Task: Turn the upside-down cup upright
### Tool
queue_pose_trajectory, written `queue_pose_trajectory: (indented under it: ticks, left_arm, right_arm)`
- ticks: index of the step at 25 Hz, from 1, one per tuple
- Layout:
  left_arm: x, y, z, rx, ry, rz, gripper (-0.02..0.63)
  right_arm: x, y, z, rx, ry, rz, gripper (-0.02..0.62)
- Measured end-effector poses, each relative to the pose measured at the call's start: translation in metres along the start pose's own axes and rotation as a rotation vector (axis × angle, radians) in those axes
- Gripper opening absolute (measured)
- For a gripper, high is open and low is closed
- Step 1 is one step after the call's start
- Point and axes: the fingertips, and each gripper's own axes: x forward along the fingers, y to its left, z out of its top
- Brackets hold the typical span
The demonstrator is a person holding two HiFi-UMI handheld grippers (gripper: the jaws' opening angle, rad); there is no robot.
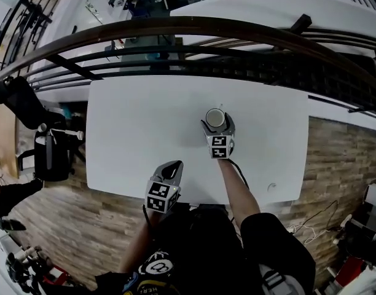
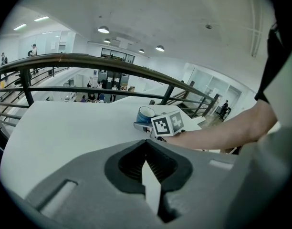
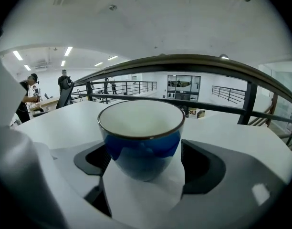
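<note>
A blue cup (image 1: 215, 117) with a white inside stands upright, mouth up, right of the middle of the white table (image 1: 133, 121). My right gripper (image 1: 216, 123) is open, one jaw on each side of the cup. In the right gripper view the cup (image 3: 141, 137) fills the gap between the dark pads (image 3: 91, 159), with bare table showing beneath it. My left gripper (image 1: 173, 168) hangs shut and empty over the table's near edge, well apart from the cup. The left gripper view shows its own jaws (image 2: 148, 163) shut, with the cup (image 2: 145, 114) beyond them.
A dark curved railing (image 1: 194, 26) runs along the table's far side. A black chair (image 1: 50, 155) stands off the left edge on the wooden floor (image 1: 341, 165). Broad bare tabletop lies left of the cup.
</note>
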Motion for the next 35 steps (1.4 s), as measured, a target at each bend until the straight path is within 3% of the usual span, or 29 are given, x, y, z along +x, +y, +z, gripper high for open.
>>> queue_pose_trajectory:
  ticks: [5, 9, 14, 15, 16, 18, 21, 24, 26, 28, 32, 34, 35]
  left_arm:
    - [0.0, -0.01, -0.009, 0.007, 0.039, -0.016, 0.005]
    - [-0.004, -0.013, -0.002, 0.027, 0.016, -0.026, 0.005]
    - [-0.007, -0.008, 0.057, -0.086, -0.113, -0.074, 0.006]
    - [-0.006, -0.011, 0.072, -0.094, -0.127, -0.1, 0.022]
    - [-0.004, -0.016, 0.085, -0.092, -0.131, -0.129, 0.088]
    - [0.002, -0.032, 0.106, -0.062, -0.121, -0.179, 0.132]
    - [0.009, -0.062, 0.114, 0.02, -0.071, -0.225, 0.137]
    - [0.011, -0.086, 0.106, 0.121, -0.019, -0.2, 0.131]
    - [0.01, -0.091, 0.101, 0.15, 0.004, -0.179, 0.074]
    - [0.006, -0.094, 0.098, 0.114, 0.012, -0.22, 0.058]
    - [-0.004, -0.105, 0.098, -0.064, -0.006, -0.369, 0.055]
    - [-0.012, -0.101, 0.106, -0.172, -0.06, -0.418, 0.054]
    - [-0.018, -0.096, 0.113, -0.22, -0.099, -0.434, 0.054]
  right_arm:
    - [0.006, 0.0, 0.008, -0.064, 0.023, -0.009, 0.41]
    - [0.002, 0.005, 0.014, -0.12, 0.015, 0.01, 0.387]
    - [-0.059, 0.025, 0.053, -0.168, -0.075, 0.097, 0.387]
    - [-0.078, 0.035, 0.065, -0.191, -0.104, 0.127, 0.387]
    - [-0.096, 0.046, 0.074, -0.218, -0.134, 0.162, 0.387]
    - [-0.134, 0.066, 0.091, -0.279, -0.177, 0.219, 0.387]
    - [-0.184, 0.09, 0.108, -0.384, -0.2, 0.253, 0.387]
    - [-0.217, 0.097, 0.113, -0.497, -0.195, 0.237, 0.387]
    - [-0.23, 0.096, 0.113, -0.562, -0.182, 0.211, 0.388]
    - [-0.238, 0.097, 0.112, -0.602, -0.166, 0.197, 0.388]
    - [-0.258, 0.095, 0.116, -0.625, -0.189, 0.225, 0.39]
    - [-0.271, 0.088, 0.12, -0.498, -0.238, 0.275, 0.39]
    - [-0.276, 0.083, 0.121, -0.368, -0.26, 0.317, 0.39]
